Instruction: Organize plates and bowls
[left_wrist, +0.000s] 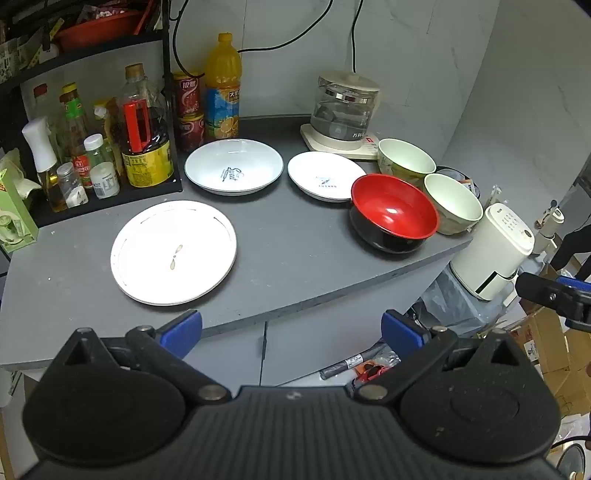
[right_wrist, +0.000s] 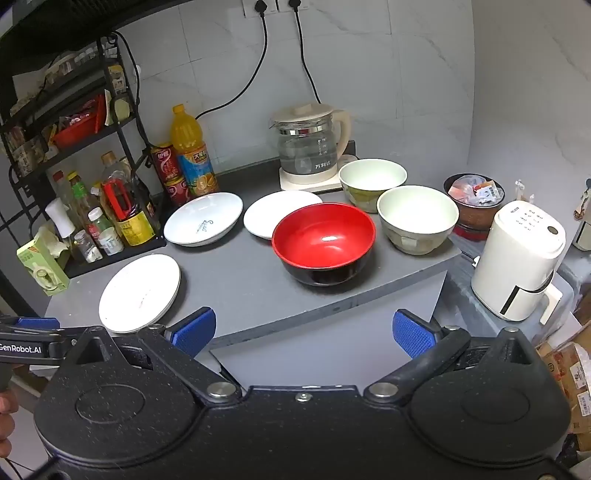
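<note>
Setting: grey counter (left_wrist: 295, 258) in a white-tiled corner, bottle rack at left.
Flat white patterned plate (left_wrist: 173, 253): near front edge; stiff, breakable, glazed-slick; take by the rim.
Two shallow white plates (left_wrist: 233, 166) (left_wrist: 325, 181): side by side further back; same rim hold.
Red-and-black bowl (right_wrist: 323, 243): probably light lacquerware; pinch the wall.
Two pale ceramic bowls (right_wrist: 417, 219) (right_wrist: 372, 182): heavier, chip-prone.
Left gripper (left_wrist: 291, 328), right gripper (right_wrist: 303, 332): jaws apart, empty, short of the counter.

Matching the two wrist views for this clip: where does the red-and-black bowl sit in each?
Left wrist view: the red-and-black round bowl sits right of centre, near the grey counter's front edge.
Right wrist view: the same bowl sits at centre, ahead of the open jaws.
Shared landmark: the glass kettle with a cream lid, behind the bowls.
</note>
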